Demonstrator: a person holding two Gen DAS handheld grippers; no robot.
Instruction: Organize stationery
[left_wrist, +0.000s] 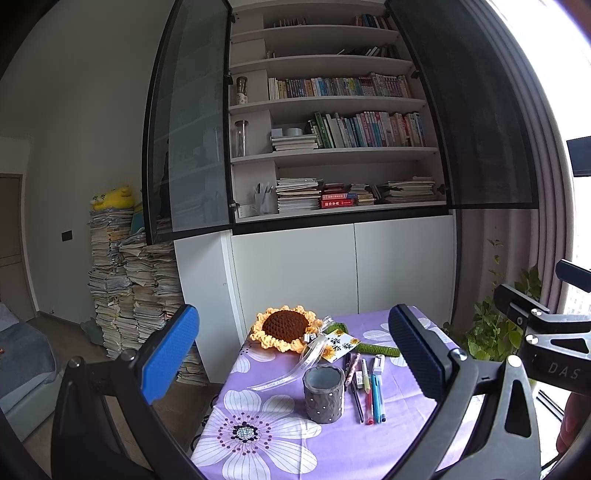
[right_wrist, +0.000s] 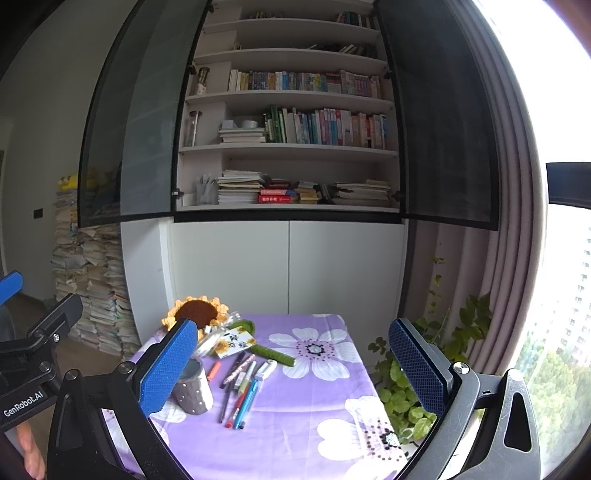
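Note:
A grey pen holder (left_wrist: 324, 394) stands empty on the purple flowered tablecloth (left_wrist: 266, 443); it also shows in the right wrist view (right_wrist: 192, 390), partly behind my finger. Several pens (left_wrist: 367, 389) lie side by side just right of it, with a white eraser or correction tape (left_wrist: 378, 363); the pens (right_wrist: 240, 387) also show in the right wrist view. My left gripper (left_wrist: 295, 354) is open and empty, held above and before the table. My right gripper (right_wrist: 295, 363) is open and empty, also above the table.
A crocheted sunflower (left_wrist: 284, 326) with a ribbon and a card (left_wrist: 338, 345) lies at the table's far side. Behind stands a white cabinet (left_wrist: 332, 266) with open glass doors and bookshelves. A potted plant (right_wrist: 413, 387) is right of the table. Paper stacks (left_wrist: 125, 288) stand left.

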